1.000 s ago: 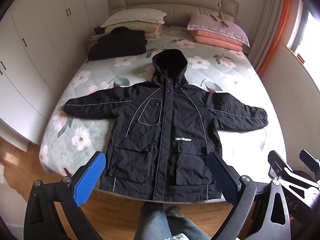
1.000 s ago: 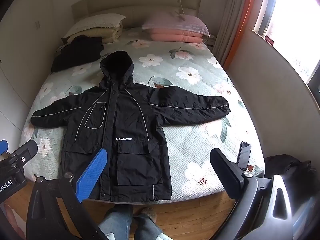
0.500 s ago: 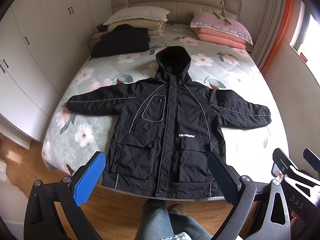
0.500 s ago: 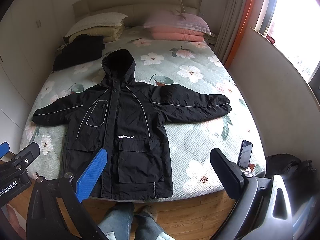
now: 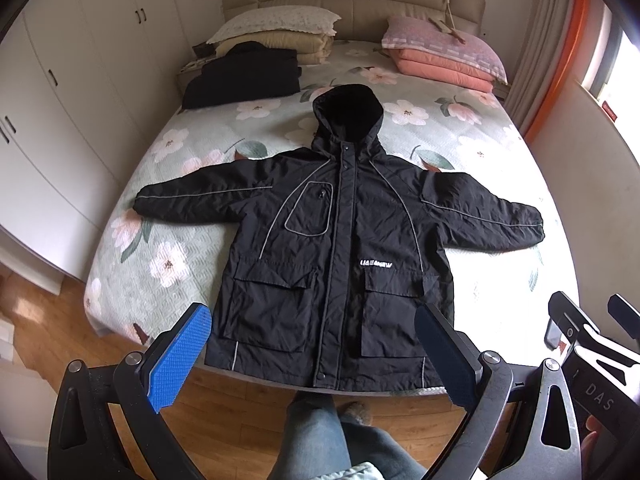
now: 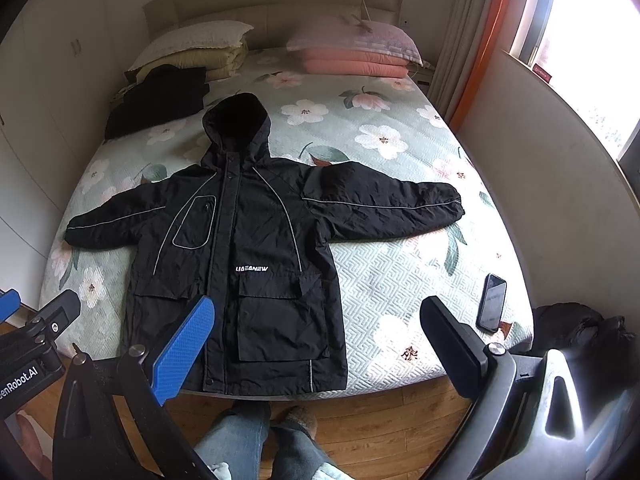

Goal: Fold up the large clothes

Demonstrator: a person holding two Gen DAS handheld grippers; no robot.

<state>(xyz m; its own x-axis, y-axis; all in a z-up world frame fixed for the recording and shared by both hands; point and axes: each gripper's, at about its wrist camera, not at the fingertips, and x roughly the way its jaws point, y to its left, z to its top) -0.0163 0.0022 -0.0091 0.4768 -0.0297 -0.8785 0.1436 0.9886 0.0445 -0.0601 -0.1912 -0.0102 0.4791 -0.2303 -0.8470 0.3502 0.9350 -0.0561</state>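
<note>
A large black hooded jacket (image 5: 340,248) lies flat and face up on the floral bedspread (image 5: 180,208), sleeves spread out to both sides, hem at the near bed edge. It also shows in the right wrist view (image 6: 248,248). My left gripper (image 5: 316,356) is open and empty, held above the floor in front of the hem. My right gripper (image 6: 316,344) is open and empty, in front of the bed's near edge, right of the jacket's hem.
A folded black garment (image 5: 244,74) and stacked pillows (image 5: 276,28) lie at the bed's head, pink bedding (image 5: 444,56) to the right. A phone (image 6: 492,302) lies near the bed's right front corner. White wardrobes (image 5: 52,92) stand left. My legs (image 5: 316,436) are on the wooden floor.
Both grippers have moved slightly forward and up toward the bed; the jacket sits a little lower and larger in both views. Nothing was grasped.
</note>
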